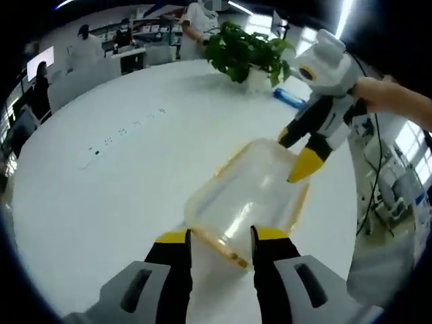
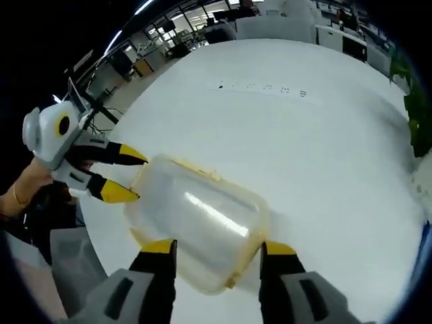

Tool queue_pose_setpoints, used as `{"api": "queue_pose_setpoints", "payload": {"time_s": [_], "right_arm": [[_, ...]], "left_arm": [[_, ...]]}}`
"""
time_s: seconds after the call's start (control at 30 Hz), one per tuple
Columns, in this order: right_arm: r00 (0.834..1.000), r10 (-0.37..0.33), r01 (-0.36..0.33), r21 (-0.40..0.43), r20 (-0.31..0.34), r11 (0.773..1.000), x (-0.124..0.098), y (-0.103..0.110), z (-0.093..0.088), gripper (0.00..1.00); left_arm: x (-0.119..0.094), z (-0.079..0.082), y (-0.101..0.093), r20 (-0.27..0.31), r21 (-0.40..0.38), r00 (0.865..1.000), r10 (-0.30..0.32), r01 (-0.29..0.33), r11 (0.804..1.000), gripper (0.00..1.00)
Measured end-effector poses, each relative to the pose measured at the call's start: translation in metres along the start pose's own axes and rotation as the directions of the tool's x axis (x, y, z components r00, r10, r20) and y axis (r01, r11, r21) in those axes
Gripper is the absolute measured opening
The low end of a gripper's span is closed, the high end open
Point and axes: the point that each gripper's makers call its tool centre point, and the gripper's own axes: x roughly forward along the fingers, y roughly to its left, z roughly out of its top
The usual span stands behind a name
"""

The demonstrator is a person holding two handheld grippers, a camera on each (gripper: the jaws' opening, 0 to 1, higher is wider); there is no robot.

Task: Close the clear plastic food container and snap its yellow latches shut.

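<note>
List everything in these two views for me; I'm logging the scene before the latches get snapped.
container: one, clear with yellow latches, on the table between both grippers
table: one, white, round
potted plant: one, green, far table edge
blue object: one, beside the plant
people: several, background, at desks
left gripper: black, yellow-tipped jaws open at the container's near edge
right gripper: same colours, jaws open at the opposite edge
person's hand: holding the right gripper
</note>
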Motion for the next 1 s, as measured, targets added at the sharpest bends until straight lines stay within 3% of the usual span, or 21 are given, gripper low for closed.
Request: {"api": "queue_pose_setpoints", "payload": {"time_s": [0.03, 0.07, 0.13, 0.37, 0.63, 1.0], "right_arm": [[1.0, -0.015, 0.015, -0.024, 0.0, 1.0, -0.001, 0.001, 0.001, 0.48], [1.0, -0.027, 0.027, -0.035, 0.001, 0.999, -0.001, 0.001, 0.002, 0.48], [0.998, -0.061, 0.062, -0.054, 0.021, 0.997, -0.003, -0.004, 0.007, 0.45], [0.997, -0.036, 0.042, -0.08, 0.07, 0.996, -0.013, 0.003, 0.022, 0.44], [0.994, 0.018, -0.006, -0.108, 0.109, 0.994, -0.004, 0.024, 0.04, 0.4], [0.991, 0.057, -0.043, -0.12, 0.118, 0.992, 0.015, 0.044, 0.056, 0.33]], "left_arm": [[0.0, 0.002, -0.003, 0.005, 0.064, 1.0, -0.002, 0.002, 0.998, 0.32], [-0.001, 0.002, -0.003, -0.006, 0.08, 1.0, 0.003, -0.003, 0.997, 0.32], [-0.002, 0.004, -0.006, -0.002, 0.073, 1.0, -0.006, 0.006, 0.997, 0.32], [-0.012, 0.023, -0.007, 0.078, 0.026, 0.997, -0.022, 0.02, 0.999, 0.35], [-0.003, 0.019, -0.019, 0.056, 0.07, 0.997, -0.049, 0.045, 0.997, 0.36], [0.006, 0.011, -0.023, 0.024, 0.161, 1.0, -0.01, 0.006, 0.987, 0.37]]}}
